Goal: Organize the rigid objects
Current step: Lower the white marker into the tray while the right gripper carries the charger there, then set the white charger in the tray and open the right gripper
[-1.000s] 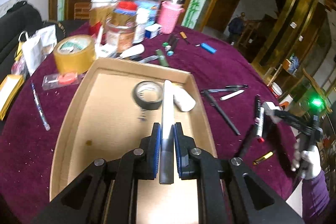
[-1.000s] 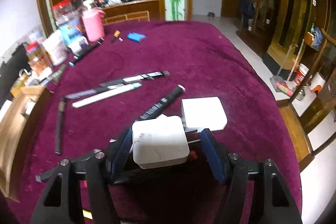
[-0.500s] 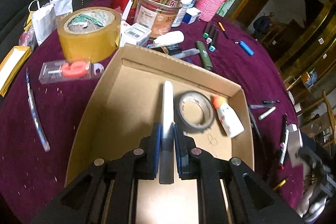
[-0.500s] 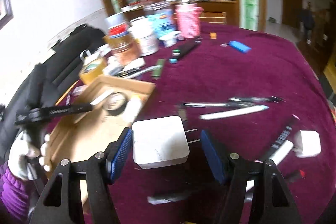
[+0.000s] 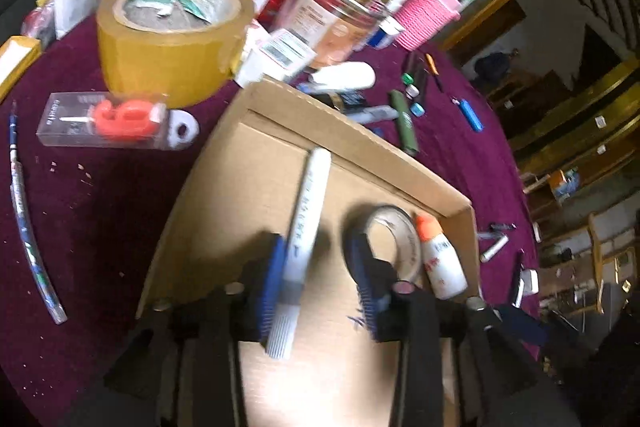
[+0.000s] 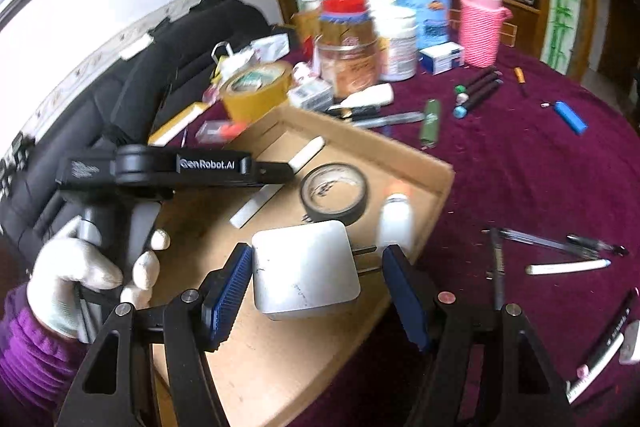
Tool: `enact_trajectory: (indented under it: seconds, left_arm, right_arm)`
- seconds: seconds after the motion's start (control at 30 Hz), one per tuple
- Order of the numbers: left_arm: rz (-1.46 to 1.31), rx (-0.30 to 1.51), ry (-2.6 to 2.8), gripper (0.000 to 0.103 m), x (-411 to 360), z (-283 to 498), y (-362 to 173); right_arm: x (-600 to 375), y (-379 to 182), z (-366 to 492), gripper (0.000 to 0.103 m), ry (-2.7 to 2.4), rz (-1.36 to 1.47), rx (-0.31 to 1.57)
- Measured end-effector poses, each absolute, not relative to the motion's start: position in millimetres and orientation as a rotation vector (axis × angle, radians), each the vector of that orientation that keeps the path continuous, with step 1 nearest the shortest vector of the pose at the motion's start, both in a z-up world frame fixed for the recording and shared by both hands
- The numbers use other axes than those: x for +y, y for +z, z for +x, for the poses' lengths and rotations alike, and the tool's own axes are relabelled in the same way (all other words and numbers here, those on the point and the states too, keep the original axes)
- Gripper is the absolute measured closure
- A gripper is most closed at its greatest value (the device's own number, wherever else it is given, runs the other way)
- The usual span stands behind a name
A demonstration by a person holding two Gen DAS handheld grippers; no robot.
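Cardboard tray (image 5: 360,131) is where everything's going, and right now it's a slightly dicey moment. The left gripper (image 5: 320,287) is opening its jaws over the tray with the white marker (image 5: 304,227) between them. The marker leans against the left pad and is clear of the right one, so I'd call it released, or close to it. My worry: it's round and tilted, so it could roll into the black tape ring (image 5: 394,243) or bounce toward the far wall. Not a disaster, just messy.

The right gripper (image 6: 316,291) is coming in at the tray's near side with the white charger block (image 6: 304,267). Its jaws stand wide. The block sits against the left pad with its prongs pointing at the right one, and I can't honestly tell whether the right pad presses on it. If the hold is only on those prongs, the block could twist or slip out over the tray edge onto the purple cloth (image 6: 540,187). Both grippers are also crowding the same space, so a bump seems possible.

Inside the tray so far: the tape ring, a small white bottle with an orange cap (image 5: 440,263) beside it, and the marker on its way down. Pens, jars and the big yellow tape roll (image 5: 172,39) sit outside it.
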State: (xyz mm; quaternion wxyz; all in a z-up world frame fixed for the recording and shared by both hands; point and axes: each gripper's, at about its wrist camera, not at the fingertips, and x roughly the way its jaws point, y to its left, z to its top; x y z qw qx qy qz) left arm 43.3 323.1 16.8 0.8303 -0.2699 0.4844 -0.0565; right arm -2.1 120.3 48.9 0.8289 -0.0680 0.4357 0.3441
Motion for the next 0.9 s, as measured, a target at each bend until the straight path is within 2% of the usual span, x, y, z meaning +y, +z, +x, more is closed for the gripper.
enact_trajectory:
  seconds: [0.07, 0.2, 0.27, 0.33, 0.37, 0.67, 0.9]
  left_arm:
    - [-0.584, 1.026, -0.133, 0.056, 321, 39, 20]
    - [-0.611, 0.955, -0.134, 0.055, 329, 15, 47]
    - [-0.619, 0.892, -0.122, 0.052, 339, -6, 63]
    - [-0.64, 0.824, -0.116, 0.041, 353, -26, 78]
    - [-0.649, 0.791, -0.107, 0.039, 362, -38, 85]
    - [-0.681, 0.728, -0.061, 0.038, 407, -98, 83]
    - [-0.677, 0.723, -0.064, 0.038, 411, -121, 75]
  right_arm:
    - [127, 43, 0, 0.031, 0.736, -0.168, 0.937]
    - [136, 43, 1, 0.031, 0.747, -0.185, 0.933]
    - [146, 47, 5, 0.031, 0.757, -0.203, 0.926]
    - [160, 51, 10, 0.031, 0.771, -0.23, 0.917]
    - [165, 52, 11, 0.031, 0.778, -0.24, 0.912]
    - [255, 48, 19, 0.031, 0.933, -0.449, 0.894]
    - [279, 27, 30, 0.031, 0.979, -0.552, 0.92]
